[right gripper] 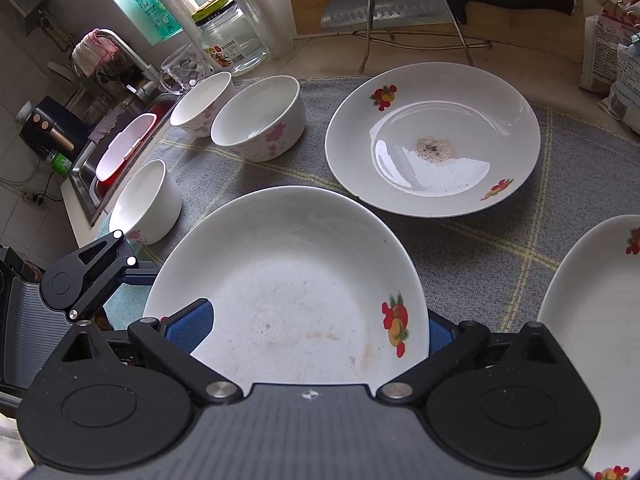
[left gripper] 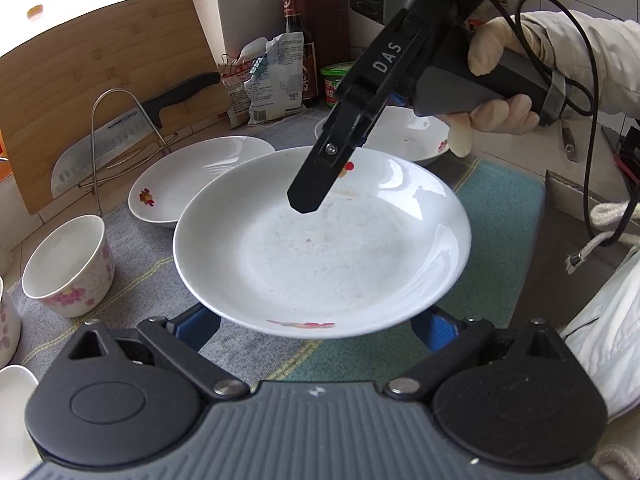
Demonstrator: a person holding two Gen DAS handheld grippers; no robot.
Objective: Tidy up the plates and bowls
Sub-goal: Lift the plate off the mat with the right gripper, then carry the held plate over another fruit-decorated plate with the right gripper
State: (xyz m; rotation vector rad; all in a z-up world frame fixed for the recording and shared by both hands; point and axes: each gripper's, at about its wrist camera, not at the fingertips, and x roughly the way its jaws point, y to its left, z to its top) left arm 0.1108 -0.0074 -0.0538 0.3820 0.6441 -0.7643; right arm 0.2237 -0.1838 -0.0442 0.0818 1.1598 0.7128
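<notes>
A white fruit-print plate (left gripper: 320, 248) sits over the cloth mat, held level. My left gripper (left gripper: 316, 326) is open with its blue pads wide apart under the plate's near rim. My right gripper (right gripper: 316, 320) reaches in from the far side; in the right wrist view one blue pad (right gripper: 188, 330) lies over the rim of the same plate (right gripper: 288, 292) and the other sits beyond its edge. Its jaws stand wide, and the plate hides any contact. A second plate (right gripper: 432, 140) and a third plate (right gripper: 592, 320) rest on the mat. Three floral bowls (right gripper: 256, 120) stand at the left.
A cutting board (left gripper: 100, 80) and a knife on a wire rack (left gripper: 116, 132) lean at the back wall. Food packets and bottles (left gripper: 276, 76) stand behind the plates. The sink (right gripper: 116, 152) lies beyond the bowls. A cable hangs from the right handle.
</notes>
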